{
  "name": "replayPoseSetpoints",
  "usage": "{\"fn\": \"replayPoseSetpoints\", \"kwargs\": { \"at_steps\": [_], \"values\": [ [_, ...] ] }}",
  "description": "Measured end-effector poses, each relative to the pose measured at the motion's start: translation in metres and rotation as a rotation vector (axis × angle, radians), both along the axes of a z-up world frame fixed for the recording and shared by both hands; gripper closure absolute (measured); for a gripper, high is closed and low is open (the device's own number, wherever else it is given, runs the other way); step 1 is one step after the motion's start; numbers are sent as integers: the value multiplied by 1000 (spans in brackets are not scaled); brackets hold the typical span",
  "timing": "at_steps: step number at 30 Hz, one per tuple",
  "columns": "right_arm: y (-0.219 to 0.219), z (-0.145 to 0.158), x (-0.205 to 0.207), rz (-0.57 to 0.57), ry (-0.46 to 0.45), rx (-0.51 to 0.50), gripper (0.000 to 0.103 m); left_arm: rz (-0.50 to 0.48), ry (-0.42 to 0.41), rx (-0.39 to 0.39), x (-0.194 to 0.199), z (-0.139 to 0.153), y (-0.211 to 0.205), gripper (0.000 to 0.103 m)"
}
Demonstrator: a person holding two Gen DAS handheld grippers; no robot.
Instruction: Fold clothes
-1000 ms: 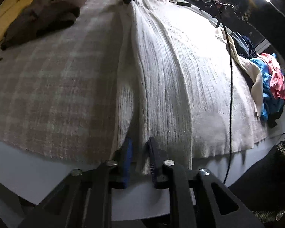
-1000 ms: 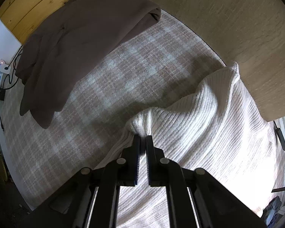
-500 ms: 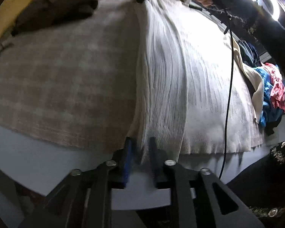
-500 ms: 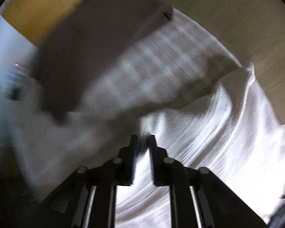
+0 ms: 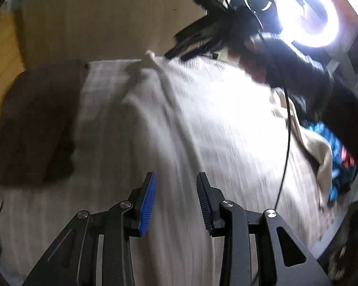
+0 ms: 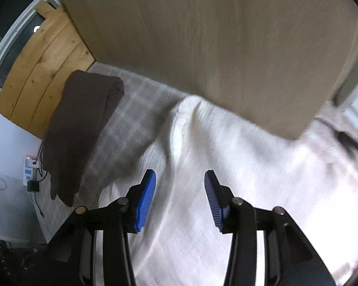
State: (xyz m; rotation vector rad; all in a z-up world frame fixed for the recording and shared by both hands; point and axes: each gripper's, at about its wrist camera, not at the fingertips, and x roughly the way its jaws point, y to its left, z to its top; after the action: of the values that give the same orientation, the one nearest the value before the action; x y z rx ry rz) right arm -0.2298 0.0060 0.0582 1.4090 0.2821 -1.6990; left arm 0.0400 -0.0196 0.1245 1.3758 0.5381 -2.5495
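A white ribbed knit garment [image 5: 214,124] lies spread over a checked blanket [image 5: 102,90]; in the right wrist view the white garment [image 6: 226,166] shows a raised fold at its far edge. My left gripper [image 5: 176,181] hovers above the knit, its jaws opening, with nothing between the blue pads. My right gripper [image 6: 180,181] also hangs over the knit, jaws opening, pads clear of the cloth. In the left wrist view the right gripper [image 5: 193,45] appears blurred at the far end, held by a hand in a dark sleeve [image 5: 310,76].
A folded brown garment [image 6: 81,128] lies on the checked blanket [image 6: 121,128] to the left. A pile of coloured clothes [image 5: 334,152] sits at the right. A wooden panel [image 6: 202,35] rises behind. A ring light [image 5: 307,16] glares; a black cable [image 5: 286,143] crosses the knit.
Both grippers were shut on the white garment's edge; they have let go, opened and pulled up and away from it. The knit now lies loose below them.
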Motion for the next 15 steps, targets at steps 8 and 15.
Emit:
{"fn": "replayPoseSetpoints", "kwargs": {
  "at_steps": [8, 15],
  "values": [
    [-42, -36, 0, -5, 124, 78, 89, 62, -63, -3, -62, -56, -47, 70],
    [-16, 6, 15, -40, 186, 64, 79, 145, -28, 71, 20, -26, -54, 62]
  ]
}}
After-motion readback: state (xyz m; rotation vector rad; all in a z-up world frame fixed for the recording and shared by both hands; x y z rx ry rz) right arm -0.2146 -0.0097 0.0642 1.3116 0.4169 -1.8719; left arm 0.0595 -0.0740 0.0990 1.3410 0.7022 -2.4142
